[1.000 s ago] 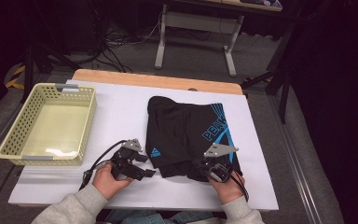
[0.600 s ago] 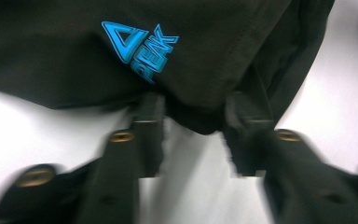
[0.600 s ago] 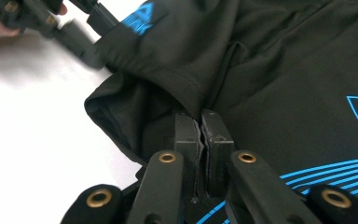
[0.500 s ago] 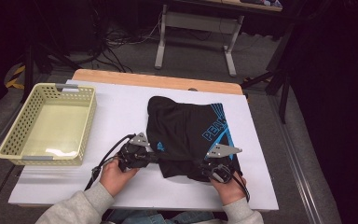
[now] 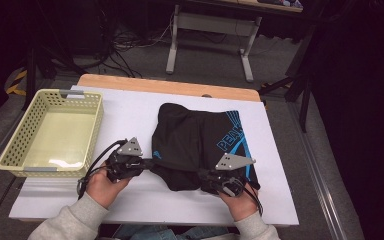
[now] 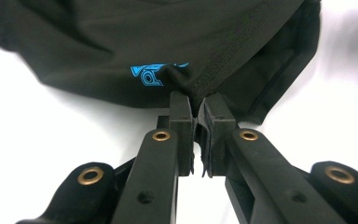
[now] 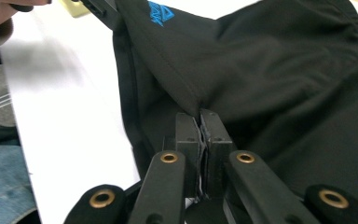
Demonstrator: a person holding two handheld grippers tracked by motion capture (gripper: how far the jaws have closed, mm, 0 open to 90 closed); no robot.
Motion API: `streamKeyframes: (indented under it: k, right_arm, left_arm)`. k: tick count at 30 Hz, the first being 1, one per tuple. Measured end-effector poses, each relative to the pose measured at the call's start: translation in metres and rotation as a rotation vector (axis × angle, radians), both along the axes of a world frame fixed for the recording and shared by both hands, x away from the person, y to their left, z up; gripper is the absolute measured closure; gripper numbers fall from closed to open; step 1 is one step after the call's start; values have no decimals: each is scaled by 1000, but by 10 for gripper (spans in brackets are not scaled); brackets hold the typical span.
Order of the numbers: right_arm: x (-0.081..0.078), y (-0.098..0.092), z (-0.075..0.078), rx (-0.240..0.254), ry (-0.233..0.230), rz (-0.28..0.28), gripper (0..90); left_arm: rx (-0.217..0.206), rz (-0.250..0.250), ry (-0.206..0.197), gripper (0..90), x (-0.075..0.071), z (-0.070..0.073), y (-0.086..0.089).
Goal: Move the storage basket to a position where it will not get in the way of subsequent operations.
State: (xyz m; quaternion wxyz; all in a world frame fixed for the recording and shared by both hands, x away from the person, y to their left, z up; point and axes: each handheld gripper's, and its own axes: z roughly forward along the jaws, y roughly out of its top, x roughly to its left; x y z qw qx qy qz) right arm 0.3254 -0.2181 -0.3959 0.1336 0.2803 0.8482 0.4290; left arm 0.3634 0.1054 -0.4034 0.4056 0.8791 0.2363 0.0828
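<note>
Two grippers clamp the black shorts [image 5: 200, 145] on the white table [image 5: 130, 115]; our left gripper [image 5: 147, 163], whose jaws have just been closing, now pinches the garment's left edge beside the small blue logo [image 6: 156, 74]; our right gripper [image 5: 207, 176] is clenched on the near hem [image 7: 198, 107], fabric bunched between its pads; the shorts lie right of centre, blue lettering toward their right side; well apart at the left stands a yellow basket [image 5: 10, 157].

Grey sleeves [image 5: 65, 225], blue jeans [image 7: 0, 186]; black left gripper [image 6: 194, 107], right gripper [image 7: 199, 122]: brass rivets, grey triangular plates, black cables.
</note>
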Motion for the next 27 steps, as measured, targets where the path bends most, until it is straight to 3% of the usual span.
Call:
streamKeyframes:
  k: [3, 5, 8, 11, 14, 18, 21, 26, 27]
  right_arm:
    - [-1, 4, 2, 1, 0, 17, 884]
    - [0, 3, 1, -7, 8, 15, 884]
    - [2, -1, -3, -32, 39, 5, 884]
    - [3, -7, -8, -62, 76, 1, 883]
    - [2, -9, -14, -84, 95, -1, 881]
    - [3, -13, -19, -93, 110, -11, 881]
    - [4, -15, -19, -90, 114, -15, 880]
    - [4, -17, -20, -90, 118, -21, 879]
    - [5, -18, -21, -91, 118, -21, 879]
  left_arm:
    - [38, 3, 2, 842, -1, -3, 1]
    - [89, 7, 3, 832, -2, -10, -2]
    - [119, -15, 41, 786, -2, -21, -6]
    - [114, -26, 82, 695, -1, -27, -4]
    - [75, -34, 130, 587, 2, -32, 1]
    - [36, -38, 185, 554, 4, -39, 3]
    - [53, -35, 198, 549, 5, -43, -3]
    - [-5, -2, 226, 542, 12, -48, -5]
    - [4, 5, 235, 538, 13, -49, -6]
